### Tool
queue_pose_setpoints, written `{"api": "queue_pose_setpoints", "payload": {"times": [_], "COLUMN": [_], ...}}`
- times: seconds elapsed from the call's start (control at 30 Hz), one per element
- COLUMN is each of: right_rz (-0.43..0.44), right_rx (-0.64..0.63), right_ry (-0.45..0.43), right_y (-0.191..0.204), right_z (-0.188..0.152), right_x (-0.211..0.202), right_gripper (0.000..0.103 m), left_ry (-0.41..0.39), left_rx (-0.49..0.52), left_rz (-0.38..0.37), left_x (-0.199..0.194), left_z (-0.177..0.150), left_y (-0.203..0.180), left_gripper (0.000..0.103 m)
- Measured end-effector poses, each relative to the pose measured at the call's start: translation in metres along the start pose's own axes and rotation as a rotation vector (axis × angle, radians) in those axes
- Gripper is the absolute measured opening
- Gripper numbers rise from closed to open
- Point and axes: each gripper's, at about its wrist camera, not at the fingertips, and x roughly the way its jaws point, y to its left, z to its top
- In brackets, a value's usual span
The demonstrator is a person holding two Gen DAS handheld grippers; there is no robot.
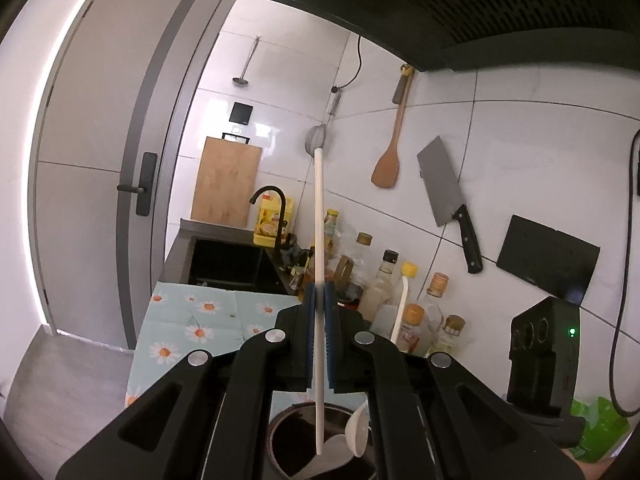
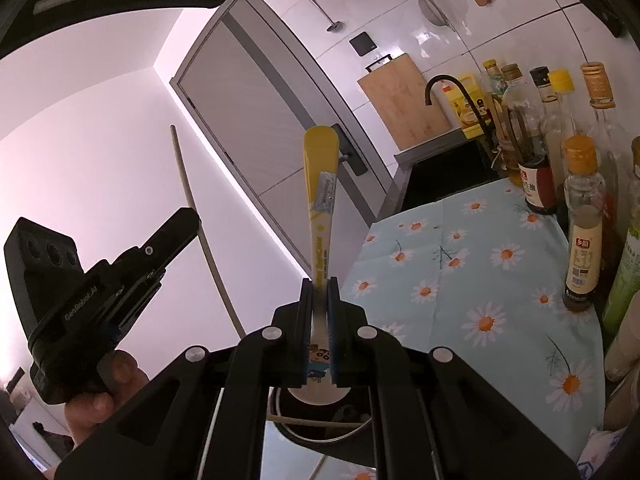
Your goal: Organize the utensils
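Left wrist view: we see our left hand-held gripper (image 1: 320,292) at the lower centre, its blue pads clamped on a thin white stick (image 1: 319,240) that runs straight up the middle of the frame and down past the pads toward a dark pot (image 1: 288,444) at the bottom edge. A white spoon (image 1: 358,428) lies in that pot, just right of the stick's lower end. Behind, bottles (image 1: 384,280) crowd the middle, a cleaver (image 1: 442,184) and a wooden spatula (image 1: 390,152) hang on the tiled wall at the upper right, and a daisy-print cloth covers the table (image 1: 192,320) at the lower left.

From the right wrist view, our right hand-held gripper (image 2: 320,292) at the lower centre is closed on a yellow spoon (image 2: 322,184), handle pointing up, its white bowl below the pads over the pot's rim at the bottom. At the left of this frame a hand (image 2: 104,400) carries the left hand-held gripper, with a pale stick rising from its tip toward the upper left. The table lies at the right, bottles along its far edge.
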Motion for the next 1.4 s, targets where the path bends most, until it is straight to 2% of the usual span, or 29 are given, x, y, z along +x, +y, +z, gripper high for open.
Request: {"api": "queue_pose_setpoints", "payload": {"times": [0.33, 0.4, 0.8, 0.83, 0.9, 0.93, 0.97, 1.37, 1.4], "right_rz": [-0.028, -0.027, -0.060, -0.058, -0.055, -0.055, -0.059, -0.056, -0.053], "right_rx": [-0.039, -0.050, -0.064, -0.062, -0.058, -0.057, -0.054, -0.023, -0.019], "right_ry": [0.035, 0.062, 0.100, 0.108, 0.110, 0.109, 0.107, 0.047, 0.043], "right_y": [-0.001, -0.001, -0.001, -0.001, -0.001, -0.001, -0.001, -0.001, -0.001], "right_z": [-0.017, -0.020, -0.031, -0.032, -0.032, -0.033, -0.032, -0.021, -0.020], "right_x": [0.018, 0.023, 0.036, 0.037, 0.036, 0.035, 0.034, 0.006, 0.003], "right_gripper": [0.008, 0.008, 0.009, 0.010, 0.019, 0.030, 0.035, 0.035, 0.035], "left_ry": [0.010, 0.026, 0.120, 0.124, 0.140, 0.149, 0.153, 0.147, 0.146], "left_rx": [0.002, -0.001, 0.008, 0.002, -0.002, -0.007, -0.009, -0.034, -0.034], "left_rz": [-0.024, -0.026, -0.038, -0.037, -0.036, -0.039, -0.036, -0.013, -0.012], "left_x": [0.011, 0.013, 0.022, 0.021, 0.021, 0.021, 0.020, 0.005, 0.003], "left_z": [-0.036, -0.041, -0.062, -0.063, -0.065, -0.065, -0.065, -0.060, -0.060], "left_y": [0.011, 0.012, 0.015, 0.016, 0.017, 0.018, 0.018, 0.019, 0.019], "left_gripper": [0.003, 0.003, 0.004, 0.004, 0.004, 0.004, 0.005, 0.005, 0.010]}}
